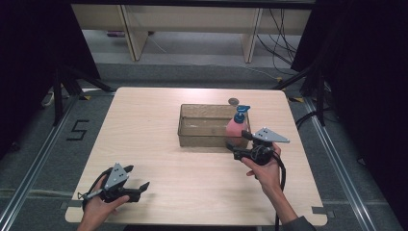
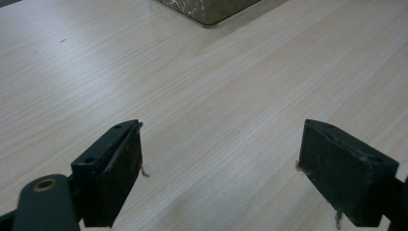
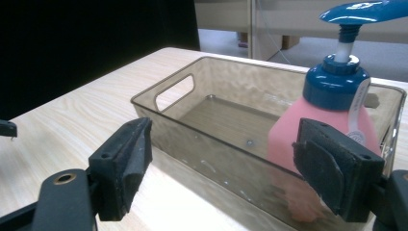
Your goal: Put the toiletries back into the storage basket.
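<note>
The counter is a pale wood-grain slab with rounded corners, standing on a grey floor. A small dark round disc lies near the counter's far edge, right of centre. A black "5" mark is on the floor left of the counter. Metal floor rails run along both sides. Black stand legs rise at the far left, and another set at the far right. Black curtains flank the area. Pale wooden furniture stands at the back, with loose cables beside it.

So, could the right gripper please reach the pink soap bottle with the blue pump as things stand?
Probably yes: the right gripper is open just outside the bin's near wall, but that wall stands between it and the bottle.
</note>
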Motion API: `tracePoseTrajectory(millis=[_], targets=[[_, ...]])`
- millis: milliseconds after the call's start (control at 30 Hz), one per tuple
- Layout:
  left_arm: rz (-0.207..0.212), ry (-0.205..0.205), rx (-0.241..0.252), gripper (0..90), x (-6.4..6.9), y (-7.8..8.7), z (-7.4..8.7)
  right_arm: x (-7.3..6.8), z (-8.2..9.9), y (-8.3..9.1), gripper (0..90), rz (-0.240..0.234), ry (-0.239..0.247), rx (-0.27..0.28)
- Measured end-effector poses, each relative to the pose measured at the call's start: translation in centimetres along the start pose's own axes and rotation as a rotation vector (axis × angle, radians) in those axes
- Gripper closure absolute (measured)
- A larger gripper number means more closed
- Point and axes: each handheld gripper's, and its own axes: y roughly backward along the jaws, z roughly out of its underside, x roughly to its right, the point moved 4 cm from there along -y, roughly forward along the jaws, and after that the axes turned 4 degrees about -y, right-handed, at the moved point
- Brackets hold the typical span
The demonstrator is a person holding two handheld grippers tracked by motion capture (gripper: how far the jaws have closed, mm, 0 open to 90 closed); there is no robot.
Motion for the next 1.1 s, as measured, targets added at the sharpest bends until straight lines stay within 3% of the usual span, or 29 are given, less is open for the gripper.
tracePoseTrajectory(millis=[167,233,367,400,433,533,633,700,733,867,900,967,1067,1100], targets=[[-0.003,0.008,0.001,14.9,0.0,0.0,0.0,-0.1,0.2,0.1,21.9,-0.010,0.018,0.006],[-0.003,-0.003,-0.006,14.9,-0.1,0.1,0.0,-0.4,0.4,0.3,21.9,-0.009,-0.008,-0.009],[0.001,0.008,0.004,14.9,0.0,0.0,0.0,-0.3,0.5,0.5,21.9,-0.003,0.017,-0.001],[0.001,0.008,0.003,14.9,0.0,0.0,0.0,-0.6,0.6,0.5,21.9,-0.019,-0.017,-0.004],[0.001,0.009,0.004,14.9,0.0,0.0,0.0,-0.5,0.6,0.6,21.6,-0.017,0.002,-0.002],[-0.006,0.011,-0.005,14.9,0.0,0.1,0.0,-0.7,0.9,0.7,21.1,-0.023,-0.010,-0.016],[-0.006,0.007,-0.008,14.9,0.0,0.1,0.1,-0.8,1.0,0.6,20.7,-0.031,0.007,-0.010],[-0.002,0.009,-0.004,14.9,0.0,0.0,0.1,-1.2,1.2,0.6,20.3,-0.036,-0.021,-0.016],[-0.002,0.012,-0.004,14.9,0.0,0.0,0.1,-1.0,1.3,0.6,19.7,-0.041,0.003,-0.013],[-0.002,0.008,-0.004,14.9,-0.1,0.0,0.0,-1.3,1.5,0.9,15.3,-0.027,-0.027,-0.014],[-0.005,0.008,-0.006,14.9,-0.1,0.0,0.0,-1.2,1.5,1.0,15.4,-0.029,-0.003,-0.006],[-0.003,0.010,-0.003,14.9,-0.1,0.0,0.0,-1.2,1.7,1.2,15.4,-0.011,-0.003,-0.019],[-0.002,0.010,-0.002,14.9,-0.1,0.0,0.1,-1.6,1.9,1.3,15.4,-0.029,-0.025,-0.018],[-0.007,-0.006,-0.017,14.9,-0.2,0.1,0.1,-1.3,1.9,1.3,15.5,-0.013,0.028,-0.010]])
